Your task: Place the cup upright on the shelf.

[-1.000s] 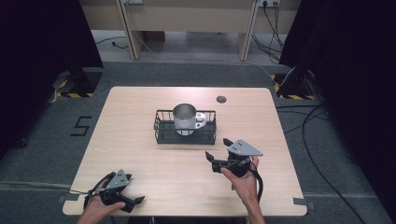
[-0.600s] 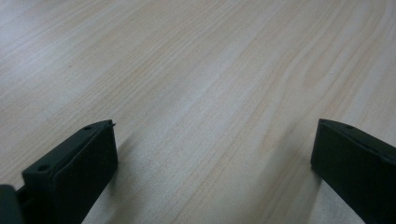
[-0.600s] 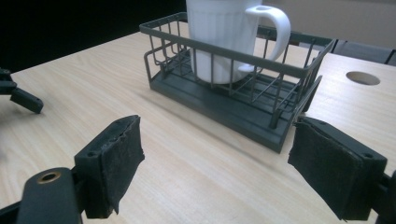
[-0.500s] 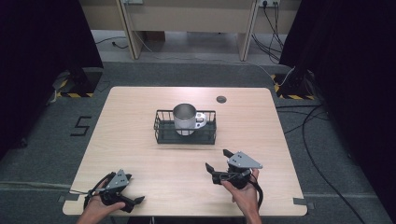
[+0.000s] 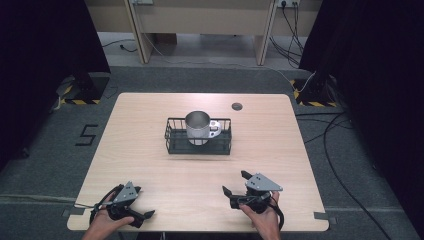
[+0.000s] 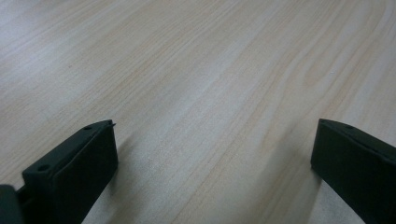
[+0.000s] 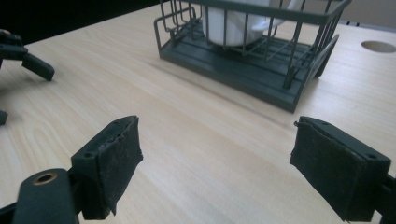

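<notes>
One metal mug stands upright in one dark wire basket at the middle of the wooden table; its white handle points toward the table's right. No brand or label can be read on the mug or basket. A painted "5" marks the floor left of the table. One round hole sits in the tabletop beyond the basket. Two grippers rest near the table's near edge, well apart from the basket: left gripper released, jaws wide over bare wood; right gripper released, jaws spread, facing the basket.
</notes>
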Demonstrator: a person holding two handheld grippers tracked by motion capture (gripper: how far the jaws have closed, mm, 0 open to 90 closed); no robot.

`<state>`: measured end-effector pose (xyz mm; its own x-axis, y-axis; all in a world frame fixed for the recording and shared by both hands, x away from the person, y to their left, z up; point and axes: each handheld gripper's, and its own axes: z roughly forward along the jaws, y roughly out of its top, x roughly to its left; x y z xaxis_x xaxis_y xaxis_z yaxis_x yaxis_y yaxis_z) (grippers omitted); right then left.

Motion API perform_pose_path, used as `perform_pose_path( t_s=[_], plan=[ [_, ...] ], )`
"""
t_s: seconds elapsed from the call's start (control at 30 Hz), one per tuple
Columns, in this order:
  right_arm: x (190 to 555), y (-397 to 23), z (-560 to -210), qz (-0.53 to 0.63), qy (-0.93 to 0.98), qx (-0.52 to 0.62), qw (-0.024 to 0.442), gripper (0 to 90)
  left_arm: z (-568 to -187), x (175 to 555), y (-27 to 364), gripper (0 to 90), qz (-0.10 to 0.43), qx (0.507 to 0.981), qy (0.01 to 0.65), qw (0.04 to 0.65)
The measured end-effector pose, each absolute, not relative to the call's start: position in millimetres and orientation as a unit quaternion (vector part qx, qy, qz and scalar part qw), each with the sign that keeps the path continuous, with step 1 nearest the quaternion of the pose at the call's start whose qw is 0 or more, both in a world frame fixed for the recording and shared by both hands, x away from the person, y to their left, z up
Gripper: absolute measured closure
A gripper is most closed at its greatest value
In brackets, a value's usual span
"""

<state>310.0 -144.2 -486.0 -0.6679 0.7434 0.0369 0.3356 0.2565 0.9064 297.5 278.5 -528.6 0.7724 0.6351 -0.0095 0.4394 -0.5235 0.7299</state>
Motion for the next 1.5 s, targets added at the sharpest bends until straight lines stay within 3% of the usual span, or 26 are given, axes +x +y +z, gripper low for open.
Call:
perform_pose_path(
  t_s=[1.23, 1.5],
  plan=[
    [296.0, -145.2, -521.4, 0.377, 0.831, 0.369, 0.176, 15.3, -528.5, 297.4, 278.5, 0.0, 0.130, 0.863, 0.311, 0.376],
    [295.1, -144.3, -526.5, 0.373, 0.832, 0.373, 0.171, 11.0, -528.6, 297.4, 278.4, 0.0, 0.130, 0.863, 0.312, 0.376]
  ],
)
